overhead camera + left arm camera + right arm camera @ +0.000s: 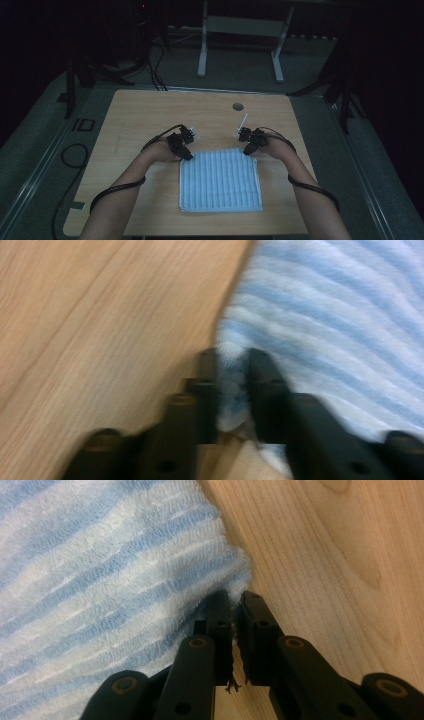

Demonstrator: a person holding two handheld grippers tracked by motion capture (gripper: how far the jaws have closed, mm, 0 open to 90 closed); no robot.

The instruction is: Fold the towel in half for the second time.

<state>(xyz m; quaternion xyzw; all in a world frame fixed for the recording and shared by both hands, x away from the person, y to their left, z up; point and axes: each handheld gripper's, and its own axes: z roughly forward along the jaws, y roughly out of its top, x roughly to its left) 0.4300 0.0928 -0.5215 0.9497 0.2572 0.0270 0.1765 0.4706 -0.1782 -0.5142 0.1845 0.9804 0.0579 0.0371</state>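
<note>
A folded blue-and-white striped towel lies flat on the wooden table, near its front edge. My left gripper sits at the towel's far left corner. In the left gripper view the jaws are shut on that corner of the towel, with cloth pinched between the fingertips. My right gripper sits at the far right corner. In the right gripper view its jaws are shut on the edge of the towel, with frayed threads hanging between the fingertips.
A round cable hole is set in the table's far side. Beyond the table stands a white desk frame on the dark floor. Cables trail from both grippers along the forearms. Bare wood lies on both sides of the towel.
</note>
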